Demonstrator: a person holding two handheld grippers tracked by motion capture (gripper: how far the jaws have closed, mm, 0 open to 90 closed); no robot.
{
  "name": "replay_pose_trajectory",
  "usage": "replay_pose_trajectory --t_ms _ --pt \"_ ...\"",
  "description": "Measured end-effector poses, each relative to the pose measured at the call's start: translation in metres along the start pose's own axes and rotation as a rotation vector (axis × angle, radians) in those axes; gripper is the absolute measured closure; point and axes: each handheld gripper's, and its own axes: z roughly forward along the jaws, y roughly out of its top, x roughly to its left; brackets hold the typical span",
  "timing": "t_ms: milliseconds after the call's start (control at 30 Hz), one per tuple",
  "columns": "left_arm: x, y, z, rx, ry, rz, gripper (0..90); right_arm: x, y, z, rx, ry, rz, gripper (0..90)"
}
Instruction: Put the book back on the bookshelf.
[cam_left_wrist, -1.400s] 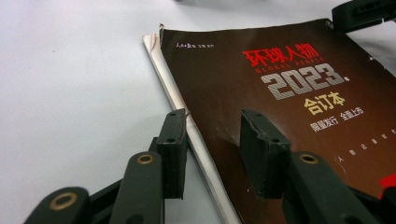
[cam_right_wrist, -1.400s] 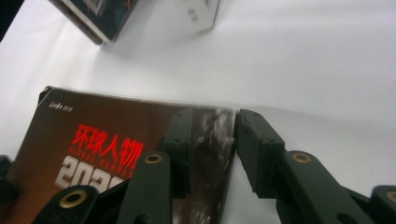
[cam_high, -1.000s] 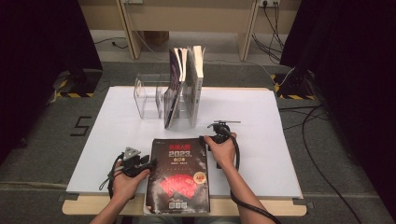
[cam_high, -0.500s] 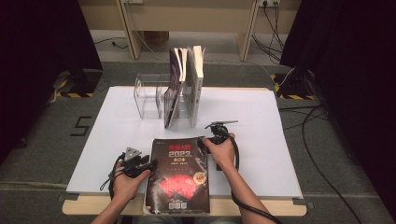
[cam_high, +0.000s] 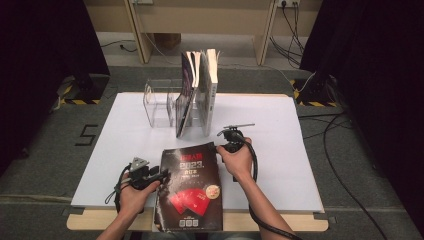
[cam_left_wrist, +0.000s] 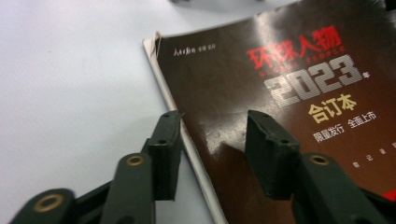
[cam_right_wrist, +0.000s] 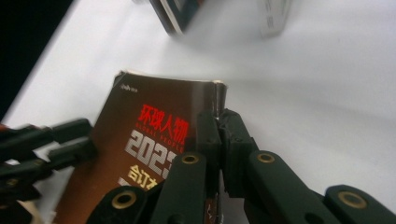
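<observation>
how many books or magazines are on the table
3, as far as shows: a dark glossy magazine with red title lying flat at the near edge, a dark-covered book and a pale-spined book standing in the clear plastic rack. Thinner ones may hide between them.

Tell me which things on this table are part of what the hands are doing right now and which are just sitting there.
In the job:
- dark magazine, flat at the near edge
- right tongs, clamped on its far right corner
- left tongs, open astride its left edge

Just sitting there:
- clear rack
- upright books standing in it
- white table cover
</observation>
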Motion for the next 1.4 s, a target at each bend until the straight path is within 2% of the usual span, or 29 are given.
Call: replay_pose_trajectory --t_ms 67,100,133,200,233,367,433,633,700,800,900,1100,1300,1400 --pt "0.004 0.006 -0.006 -0.028 0.008 -0.018 47.9 0.007 0.003 -0.007 -0.033 0.015 -0.014 88.2" --pt "0.004 0.006 -0.006 -0.028 0.008 -0.018 46.0 0.007 0.003 -0.007 -0.033 0.015 -0.014 88.2" --pt "0.006 0.012 -0.011 -0.062 0.016 -0.027 44.5 0.015 0.008 -0.014 -0.069 0.035 -0.027 88.2" --pt "0.006 0.015 -0.015 -0.076 0.023 -0.02 40.9 0.026 0.013 -0.023 -0.1 0.053 -0.048 88.2" --pt "0.006 0.021 -0.022 -0.106 0.018 -0.027 39.2 0.031 0.016 -0.028 -0.116 0.059 -0.062 88.2" --pt "0.005 0.03 -0.033 -0.144 0.023 -0.021 33.5 0.053 0.028 -0.045 -0.179 0.086 -0.095 88.3" --pt "0.004 0.038 -0.043 -0.175 0.024 -0.025 30.4 0.061 0.034 -0.053 -0.207 0.118 -0.101 88.3" --pt "0.003 0.051 -0.054 -0.216 0.012 -0.026 30.6 0.084 0.052 -0.06 -0.261 0.085 -0.169 88.3" --pt "0.0 0.054 -0.057 -0.222 -0.006 -0.026 30.9 0.087 0.054 -0.06 -0.269 0.082 -0.175 88.3" --pt "-0.01 0.061 -0.058 -0.227 -0.044 -0.011 31.7 0.096 0.06 -0.062 -0.305 0.08 -0.196 88.3" --pt "-0.016 0.065 -0.058 -0.226 -0.056 -0.001 31.7 0.103 0.064 -0.065 -0.335 0.084 -0.2 88.3" --pt "-0.044 0.086 -0.061 -0.25 -0.092 0.058 30.4 0.118 0.074 -0.069 -0.414 0.083 -0.224 88.3" --pt "-0.07 0.106 -0.054 -0.265 -0.123 0.096 29.3 0.127 0.085 -0.065 -0.456 0.055 -0.237 88.3" --pt "-0.083 0.116 -0.051 -0.268 -0.123 0.125 28.3 0.131 0.09 -0.062 -0.472 0.049 -0.238 88.3"
